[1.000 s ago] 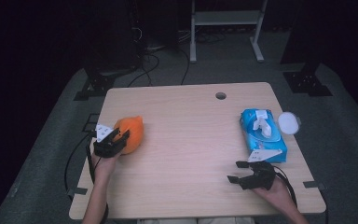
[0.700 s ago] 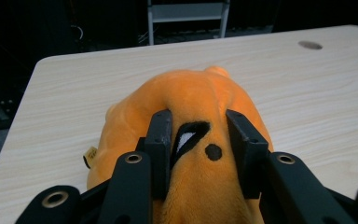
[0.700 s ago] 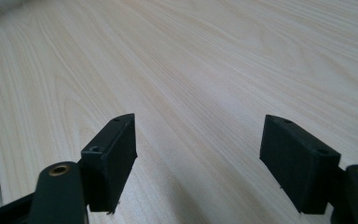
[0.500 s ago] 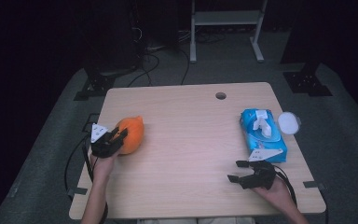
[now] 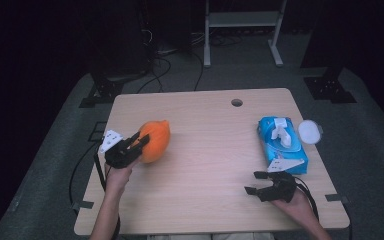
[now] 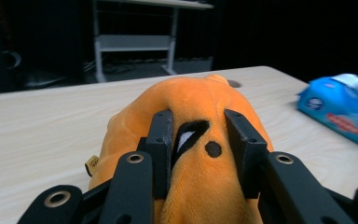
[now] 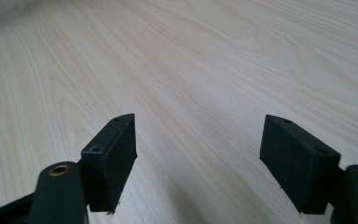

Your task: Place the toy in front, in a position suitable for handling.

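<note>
Bright table (image 5: 210,165), dark surroundings, soft gripper-view edges.

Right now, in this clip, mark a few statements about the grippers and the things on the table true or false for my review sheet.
1. The left gripper is clamped on the orange plush toy. True.
2. The right gripper holds the blue wipes pack. False: its jaws stand apart over bare table, with nothing between them.
3. The wipes pack lies on the right part of the table, ahead of the right gripper. True.
4. The round white lid sits on top of the plush toy. False: it lies beside the wipes pack, near the table's right edge.
5. The plush toy is green. False: it is orange, with a black and white eye marking.
</note>
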Available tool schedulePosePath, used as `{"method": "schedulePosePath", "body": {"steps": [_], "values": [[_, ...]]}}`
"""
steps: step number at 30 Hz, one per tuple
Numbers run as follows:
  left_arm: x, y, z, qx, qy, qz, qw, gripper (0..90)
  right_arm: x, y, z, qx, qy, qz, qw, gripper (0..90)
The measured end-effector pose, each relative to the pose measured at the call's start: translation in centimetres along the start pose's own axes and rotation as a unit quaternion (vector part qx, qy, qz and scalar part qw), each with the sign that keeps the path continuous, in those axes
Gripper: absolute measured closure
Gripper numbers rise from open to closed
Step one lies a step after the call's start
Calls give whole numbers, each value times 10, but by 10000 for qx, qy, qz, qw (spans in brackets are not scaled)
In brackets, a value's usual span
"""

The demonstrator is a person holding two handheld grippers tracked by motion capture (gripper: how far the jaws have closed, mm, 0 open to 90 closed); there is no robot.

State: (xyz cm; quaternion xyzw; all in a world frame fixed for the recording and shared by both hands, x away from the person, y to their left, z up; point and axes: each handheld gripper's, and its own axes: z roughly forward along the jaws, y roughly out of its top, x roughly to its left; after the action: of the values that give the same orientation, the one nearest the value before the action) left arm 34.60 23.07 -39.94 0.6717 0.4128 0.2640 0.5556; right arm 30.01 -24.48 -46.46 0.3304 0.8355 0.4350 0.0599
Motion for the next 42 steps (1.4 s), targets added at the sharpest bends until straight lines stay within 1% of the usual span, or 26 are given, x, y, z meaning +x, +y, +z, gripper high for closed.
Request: {"method": "schedulePosePath", "body": {"steps": [1,2,3,4,5,6,7,10,12,13,14,18,22,25,26,27,28,31,32,33,34,36,37,39,41,42], "values": [[0,0,0,0,0,0,10000,661,0,0,0,0,0,0,10000,258],[-4,1,1,1,-76,47,10000,661,0,0,0,3,-6,-4,10000,258],[-13,2,4,33,-226,122,9997,660,-1,0,0,12,-18,1,10000,258],[-13,2,4,33,-226,122,9997,660,-1,0,0,16,-25,8,10000,258],[-23,3,8,72,-365,187,9991,660,-2,0,0,13,-33,-6,10000,258],[-27,3,10,126,-420,227,9988,660,-2,0,-1,10,-38,-9,10000,258],[-27,3,10,126,-420,227,9988,660,-2,0,-1,7,-35,-2,10000,258],[-41,1,17,238,-572,347,9975,660,-2,0,-1,10,-40,-10,10000,258],[-51,0,21,311,-716,407,9961,660,-3,0,-1,15,-48,-23,10000,258],[-58,-2,25,360,-813,466,9950,660,-4,0,-2,7,-58,-10,10000,258],[-58,-2,25,360,-813,466,9950,660,-4,0,-2,-11,-70,2,10000,258],[-73,-5,30,432,-1065,528,9920,659,-6,0,-3,-23,-88,49,9999,258],[-84,-6,32,427,-1209,583,9900,658,-7,-1,-5,-44,-113,51,9999,258],[-93,-7,32,472,-1301,650,9882,657,-7,-1,-5,-32,-110,53,9999,258],[-97,-8,33,491,-1355,692,9871,657,-7,-1,-5,-30,-127,28,9999,258],[-105,-10,35,549,-1459,776,9847,656,-7,-1,-4,-19,-130,23,9999,258],[-105,-10,35,549,-1459,776,9847,656,-7,-1,-4,-19,-130,23,9999,258],[-117,-13,38,617,-1590,868,9815,654,-6,0,-5,-28,-152,14,9999,258],[-123,-15,40,650,-1688,924,9792,653,-7,0,-6,-26,-188,-7,9998,258],[-123,-15,40,650,-1688,924,9792,652,-7,0,-6,-26,-188,-7,9998,258],[-127,-17,41,660,-1733,944,9781,652,-7,0,-7,-14,-228,-13,9997,258],[-135,-21,44,705,-1897,1019,9740,649,-9,-1,-9,-36,-268,30,9996,258],[-137,-22,44,726,-1938,1040,9728,645,-10,-1,-11,-76,-327,45,9994,259],[-143,-25,47,772,-2052,1102,9694,641,-11,0,-14,-136,-387,63,9991,259],[-146,-29,49,819,-2123,1120,9673,639,-11,0,-15,-176,-412,44,9990,259],[-147,-31,50,858,-2170,1121,9659,629,-10,1,-19,-248,-496,4,9985,261]]}}
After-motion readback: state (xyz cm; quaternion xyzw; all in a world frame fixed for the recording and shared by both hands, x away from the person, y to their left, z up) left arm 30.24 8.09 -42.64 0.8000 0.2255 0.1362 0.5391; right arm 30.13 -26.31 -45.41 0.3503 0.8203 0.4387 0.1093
